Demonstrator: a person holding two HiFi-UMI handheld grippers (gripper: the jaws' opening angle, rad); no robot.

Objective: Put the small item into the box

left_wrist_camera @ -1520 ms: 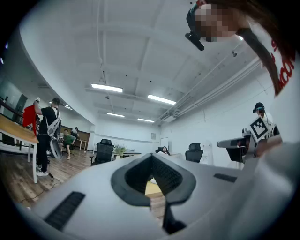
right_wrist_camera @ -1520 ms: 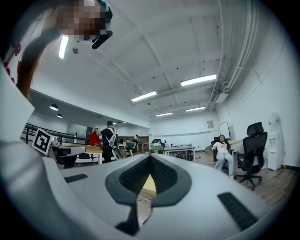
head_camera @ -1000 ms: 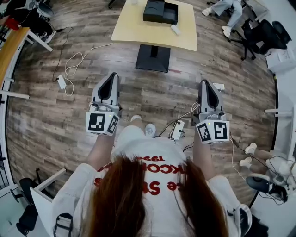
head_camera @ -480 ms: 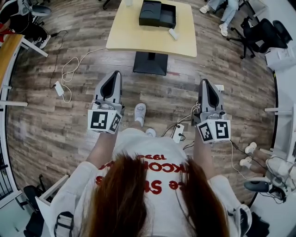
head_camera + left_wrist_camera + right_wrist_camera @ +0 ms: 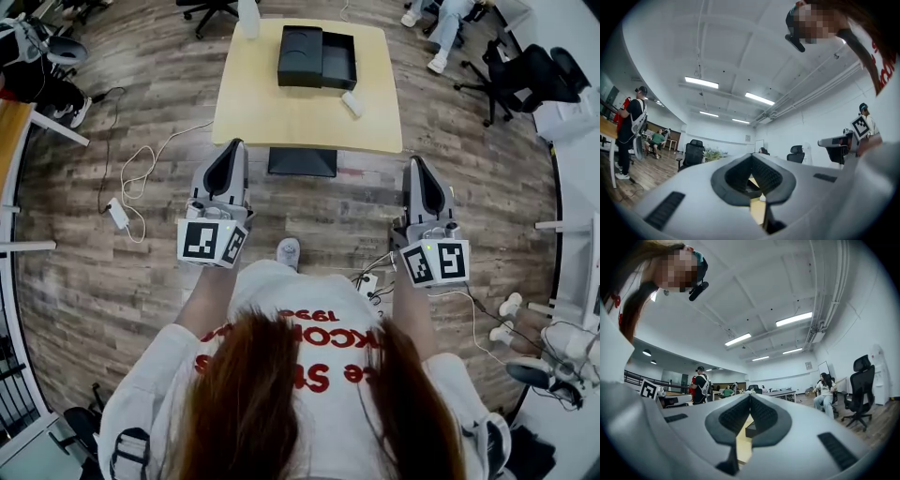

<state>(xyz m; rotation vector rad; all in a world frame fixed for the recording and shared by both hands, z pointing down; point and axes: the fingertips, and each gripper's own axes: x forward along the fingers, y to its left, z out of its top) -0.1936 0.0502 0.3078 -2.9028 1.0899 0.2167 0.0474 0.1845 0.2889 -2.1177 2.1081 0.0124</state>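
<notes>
A black box (image 5: 318,56) with its lid open beside it lies on the far part of a pale wooden table (image 5: 281,117). A small white item (image 5: 352,103) rests on the table just right of the box. My left gripper (image 5: 231,150) and right gripper (image 5: 416,167) are held side by side in front of the person, short of the table's near edge. Both have their jaws shut with nothing between them. Through the shut jaws in the left gripper view, a slice of table and the white item (image 5: 762,198) show. The right gripper view shows the box (image 5: 751,430).
The table stands on a black pedestal base (image 5: 302,161) on wood flooring. White cables and a charger (image 5: 120,214) trail on the floor at left; a power strip (image 5: 367,283) lies by the person's shoe (image 5: 288,251). Office chairs (image 5: 525,80) and seated people are at the far right.
The person has walked toward the table: it and the box have drawn nearer and lower in the head view. Both grippers stayed shut and level.
</notes>
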